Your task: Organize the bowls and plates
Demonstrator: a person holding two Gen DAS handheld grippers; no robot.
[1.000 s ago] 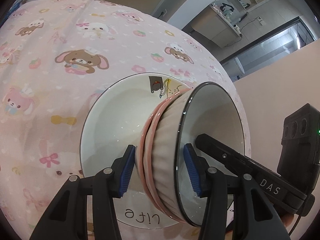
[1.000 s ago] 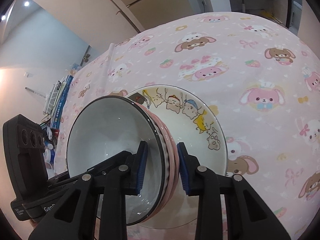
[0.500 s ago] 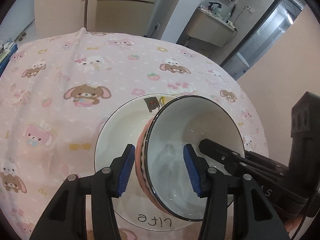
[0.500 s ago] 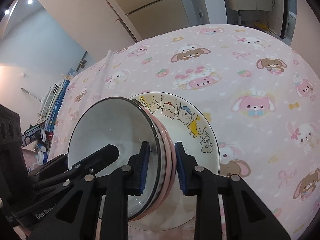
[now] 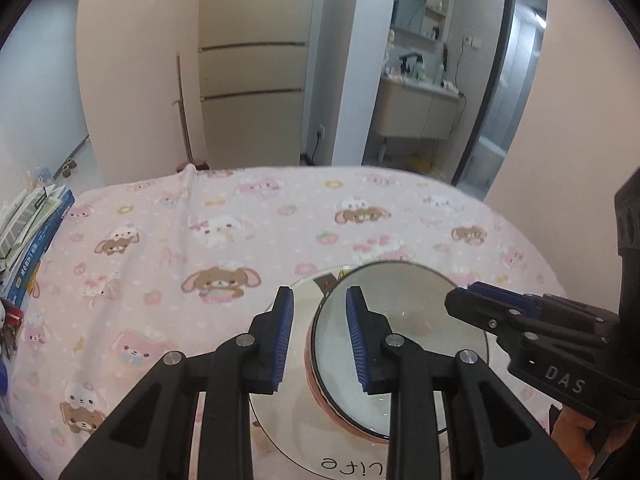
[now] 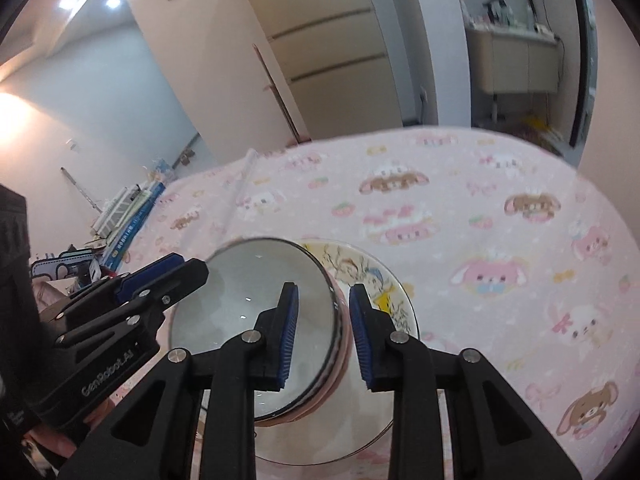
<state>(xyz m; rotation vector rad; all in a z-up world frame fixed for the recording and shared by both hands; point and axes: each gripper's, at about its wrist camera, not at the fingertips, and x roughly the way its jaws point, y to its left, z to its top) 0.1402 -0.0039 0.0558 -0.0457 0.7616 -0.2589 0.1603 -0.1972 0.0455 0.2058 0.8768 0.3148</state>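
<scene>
Both grippers have tipped up and pulled back since a second ago, so the room now fills the upper view. On the left, the left gripper [image 5: 318, 338] is closing, its pads straddling the bowl's rim without visibly pressing it. At centre, the stacked bowls [image 5: 400, 344] sit on the cartoon plate [image 6: 384, 280] on the pink tablecloth [image 5: 160, 240]. On the right, the right gripper [image 6: 322, 334] stands narrow astride the opposite rim, apparently clear of it.

We've got a pink tablecloth [image 5: 160, 264] covered in cartoon bunnies, a white plate [image 6: 384, 280] with cartoon cats, and pink-sided bowls [image 6: 256, 300] (white inside, dark rim).
</scene>
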